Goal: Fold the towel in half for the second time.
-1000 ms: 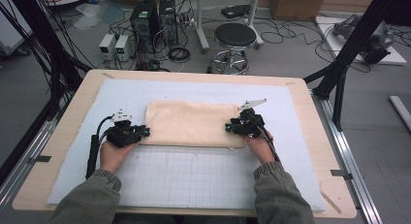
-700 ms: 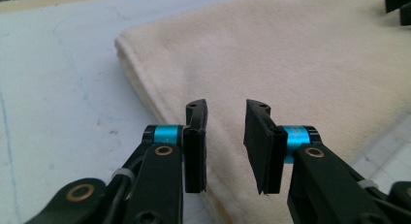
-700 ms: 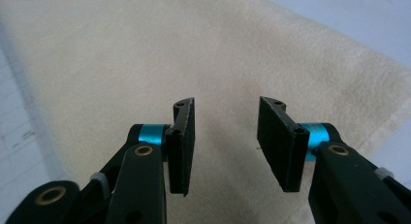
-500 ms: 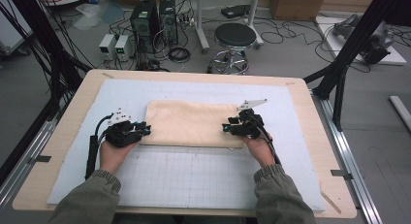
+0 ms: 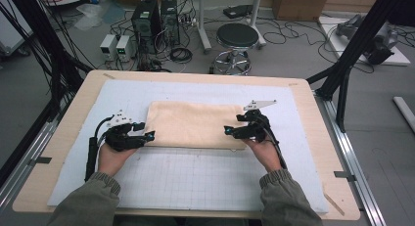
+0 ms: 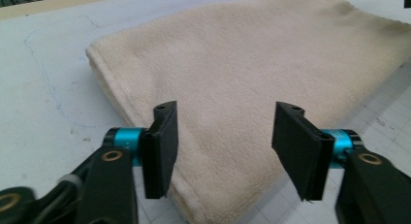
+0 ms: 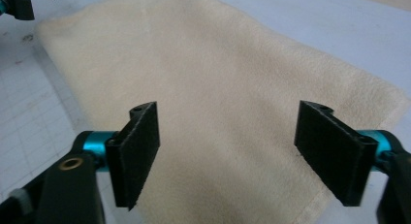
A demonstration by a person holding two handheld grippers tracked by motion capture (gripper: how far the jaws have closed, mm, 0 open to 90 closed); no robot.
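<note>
My folded cream terry towel lies lengthwise between my left gripper and right gripper; both jaws just opened, released, gripping nothing.

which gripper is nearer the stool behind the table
Right. The right gripper sits at the towel's right end, below the stool; the left gripper is at the towel's left end, farther off.
</note>
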